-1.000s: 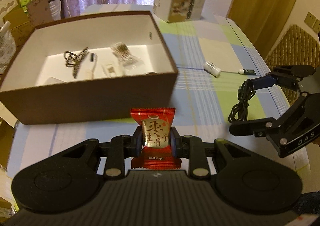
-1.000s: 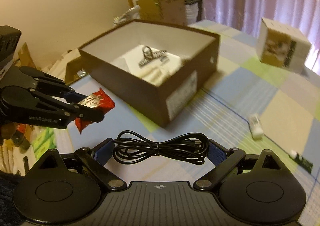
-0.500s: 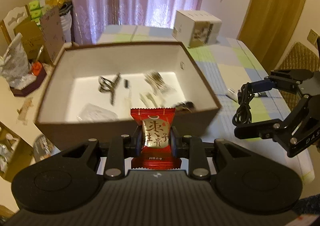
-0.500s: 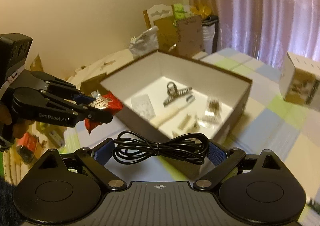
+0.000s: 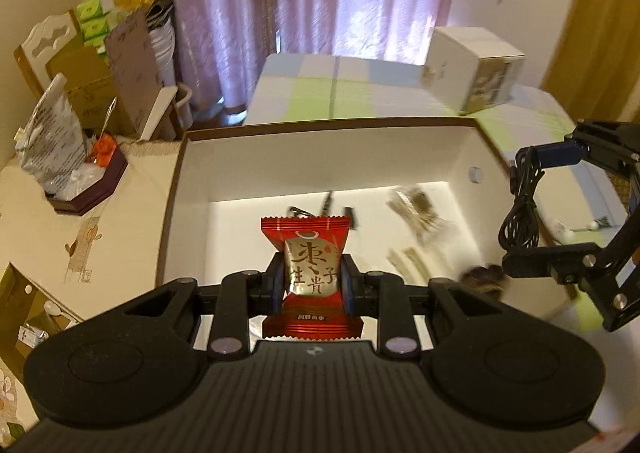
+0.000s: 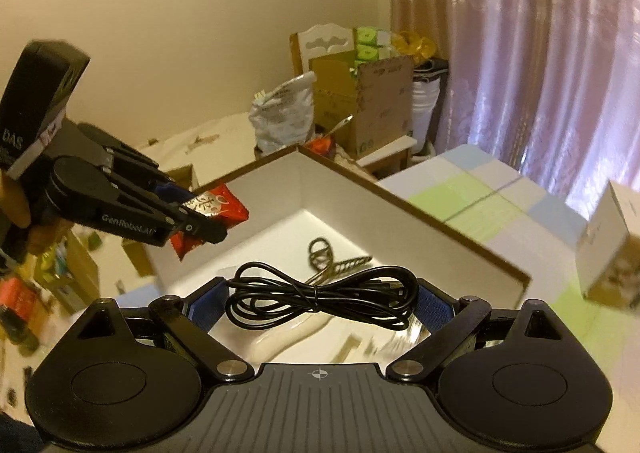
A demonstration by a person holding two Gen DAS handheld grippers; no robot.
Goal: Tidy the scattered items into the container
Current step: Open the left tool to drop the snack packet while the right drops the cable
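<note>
My left gripper [image 5: 312,279] is shut on a red snack packet [image 5: 311,253] with gold characters, held upright above the brown box [image 5: 328,124]. That box has a white inside and holds a hair claw [image 6: 328,259] and several small wrapped items [image 5: 418,209]. My right gripper [image 6: 320,299] is shut on a coiled black cable [image 6: 320,293], also above the box, near its right wall. In the left wrist view the right gripper [image 5: 532,209] hangs at the right with the cable [image 5: 520,213] dangling. In the right wrist view the left gripper [image 6: 208,223] with the packet [image 6: 214,209] is at the left.
A white cardboard cube [image 5: 472,67] stands on the checked tablecloth [image 5: 320,93] behind the box. Small items [image 5: 576,227] lie on the cloth to the right. A side surface at the left carries a silver bag [image 5: 52,141], cartons [image 6: 360,101] and a chair back. Curtains hang behind.
Both grippers have risen and moved forward over the box, so I now look down into it. The packet and the cable stay gripped.
</note>
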